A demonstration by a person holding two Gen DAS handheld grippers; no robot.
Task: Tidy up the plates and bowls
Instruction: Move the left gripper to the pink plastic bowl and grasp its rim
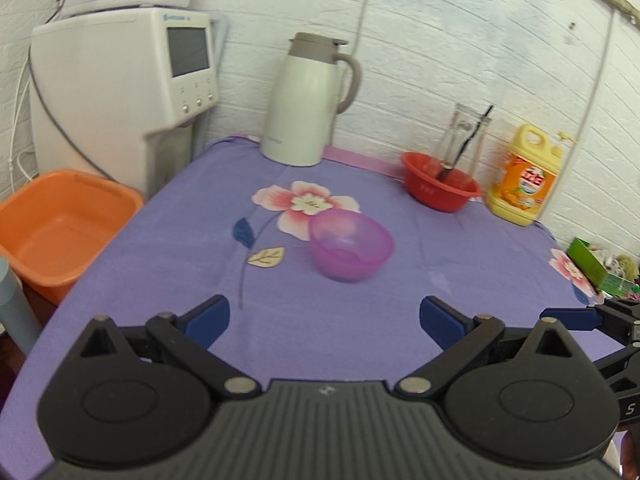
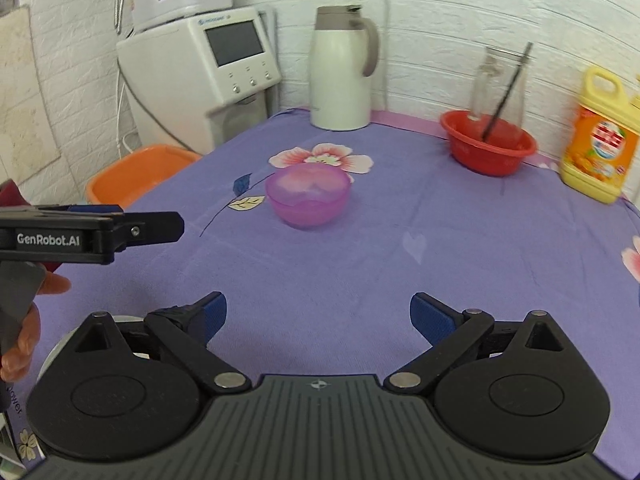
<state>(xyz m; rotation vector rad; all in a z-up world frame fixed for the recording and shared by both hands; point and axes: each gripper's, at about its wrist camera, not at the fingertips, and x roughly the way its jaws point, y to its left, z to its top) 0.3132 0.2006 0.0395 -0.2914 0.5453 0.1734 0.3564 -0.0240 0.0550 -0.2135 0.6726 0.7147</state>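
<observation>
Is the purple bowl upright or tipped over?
Upright: the purple bowl sits on its base on the tablecloth, rim up, apparently empty.

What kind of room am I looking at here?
Probably a home kitchen corner. A thermos jug, a yellow dish soap bottle and a red basin stand on a cloth-covered table, with a water purifier beside it.

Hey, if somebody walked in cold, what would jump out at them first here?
Probably the translucent purple bowl alone mid-table on the flowered purple cloth, beside the big pink flower print. Behind it, a white thermos jug stands by the wall, and a red bowl holding a glass bottle sits far right.
</observation>
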